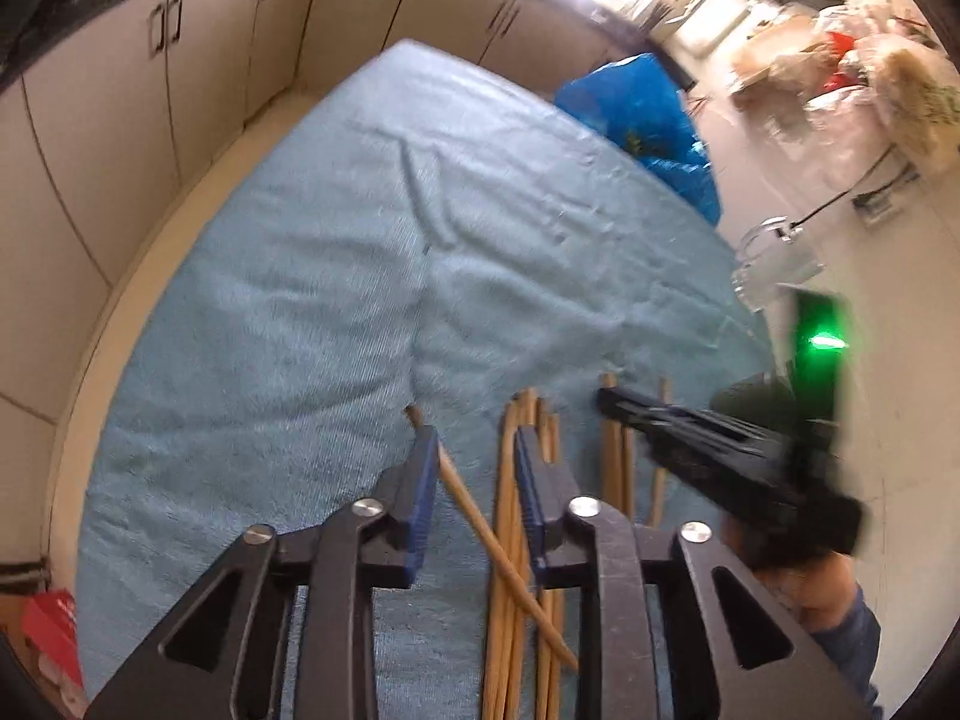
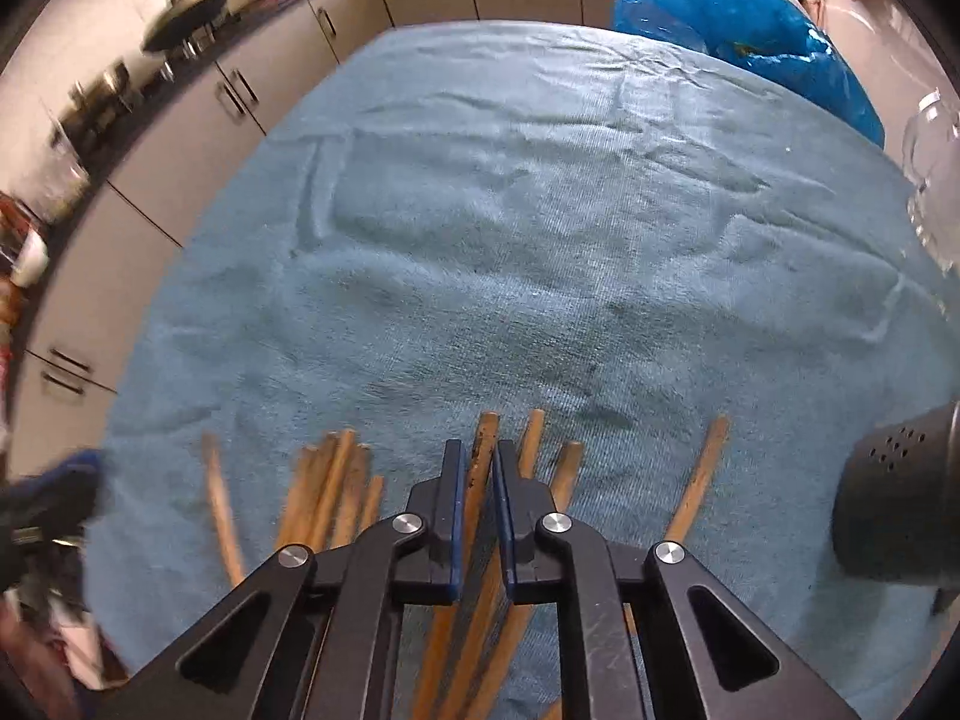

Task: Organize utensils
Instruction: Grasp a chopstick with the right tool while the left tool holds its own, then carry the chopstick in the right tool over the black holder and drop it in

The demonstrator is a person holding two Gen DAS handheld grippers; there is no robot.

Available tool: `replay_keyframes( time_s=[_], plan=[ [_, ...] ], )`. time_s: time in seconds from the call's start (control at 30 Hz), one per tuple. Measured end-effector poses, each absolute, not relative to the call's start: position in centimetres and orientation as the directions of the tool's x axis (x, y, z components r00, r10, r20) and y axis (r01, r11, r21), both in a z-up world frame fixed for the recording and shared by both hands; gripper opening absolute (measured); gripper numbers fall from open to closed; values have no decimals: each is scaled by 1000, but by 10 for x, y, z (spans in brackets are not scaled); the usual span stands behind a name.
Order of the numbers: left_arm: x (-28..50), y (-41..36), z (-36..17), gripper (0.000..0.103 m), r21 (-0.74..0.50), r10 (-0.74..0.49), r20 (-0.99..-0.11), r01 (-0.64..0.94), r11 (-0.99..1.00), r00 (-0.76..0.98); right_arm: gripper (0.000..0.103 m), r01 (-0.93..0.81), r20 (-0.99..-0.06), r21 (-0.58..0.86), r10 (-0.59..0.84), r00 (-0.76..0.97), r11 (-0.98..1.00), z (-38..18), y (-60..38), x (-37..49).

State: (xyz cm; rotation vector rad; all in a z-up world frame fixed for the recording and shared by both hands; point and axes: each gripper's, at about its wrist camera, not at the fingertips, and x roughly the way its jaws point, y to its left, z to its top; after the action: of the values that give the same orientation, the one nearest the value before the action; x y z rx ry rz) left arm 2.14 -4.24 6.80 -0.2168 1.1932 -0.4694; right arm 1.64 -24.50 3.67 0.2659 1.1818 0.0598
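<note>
Several wooden chopsticks (image 1: 510, 510) lie on a blue towel (image 1: 336, 276). My left gripper (image 1: 474, 438) is open above them. One slanted chopstick (image 1: 462, 498) crosses the gap between its blue pads without being pressed. A bundle lies under its right finger. My right gripper (image 2: 479, 450) is shut on a single chopstick (image 2: 485, 435), which sticks out past the pads. More chopsticks (image 2: 327, 492) fan out to either side of it. In the left wrist view the right gripper (image 1: 612, 402) reaches in from the right over other sticks.
A black perforated holder (image 2: 900, 498) stands at the towel's right edge, and a clear glass jar (image 2: 936, 180) stands behind it. A blue plastic bag (image 2: 750, 18) sits at the far right corner. Cabinets (image 2: 198, 120) run beyond the towel.
</note>
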Motion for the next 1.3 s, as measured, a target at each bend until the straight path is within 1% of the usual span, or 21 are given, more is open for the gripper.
replay_keyframes(
  time_s=[0.17, 0.27, 0.33, 0.37, 0.4, 0.43, 0.47, 0.53, 0.63, 0.77, 1.0, 1.1, 1.3],
  plan=[
    [33, -53, 40, 31, -381, -405, -883, 142, 914, 236, 9, 71, -849, 298, 230, 476, 952, 67, -256, -10],
    [39, -60, 28, 32, -334, -350, -910, 109, 936, 221, 9, 51, -821, 317, 247, 515, 947, 83, -261, -26],
    [42, -68, 20, 31, -327, -342, -917, 100, 940, 208, 9, 28, -800, 329, 262, 540, 944, 92, -263, -40],
    [41, -71, 21, 29, -304, -319, -918, 96, 948, 235, 9, 20, -787, 335, 269, 555, 942, 97, -264, -47],
    [42, -74, 21, 16, -290, -305, -922, 96, 952, 240, 9, 13, -778, 342, 275, 564, 940, 102, -263, -52],
    [42, -76, 19, 10, -298, -314, -920, 99, 949, 233, 9, 5, -771, 349, 284, 571, 937, 106, -262, -55],
    [43, -78, 18, 8, -314, -328, -917, 97, 945, 225, 9, -2, -763, 355, 291, 577, 935, 109, -262, -59],
    [42, -80, 20, 7, -314, -332, -913, 109, 943, 236, 9, -10, -744, 359, 292, 601, 933, 115, -265, -69],
    [31, -79, 37, 7, -337, -364, -888, 141, 931, 280, 9, -16, -717, 357, 285, 636, 934, 126, -269, -82],
    [6, -79, 80, 7, -352, -412, -829, 219, 910, 378, 9, -17, -670, 373, 281, 687, 928, 144, -275, -107],
    [-50, -76, 156, 7, -282, -427, -689, 326, 902, 586, 9, -8, -570, 341, 213, 794, 940, 171, -278, -147],
    [-64, -77, 173, 7, -268, -436, -650, 348, 898, 622, 9, -4, -550, 333, 197, 812, 943, 177, -279, -157],
    [-85, -72, 197, 7, -260, -462, -601, 387, 885, 653, 8, 28, -517, 346, 165, 840, 938, 181, -290, -171]
  ],
)
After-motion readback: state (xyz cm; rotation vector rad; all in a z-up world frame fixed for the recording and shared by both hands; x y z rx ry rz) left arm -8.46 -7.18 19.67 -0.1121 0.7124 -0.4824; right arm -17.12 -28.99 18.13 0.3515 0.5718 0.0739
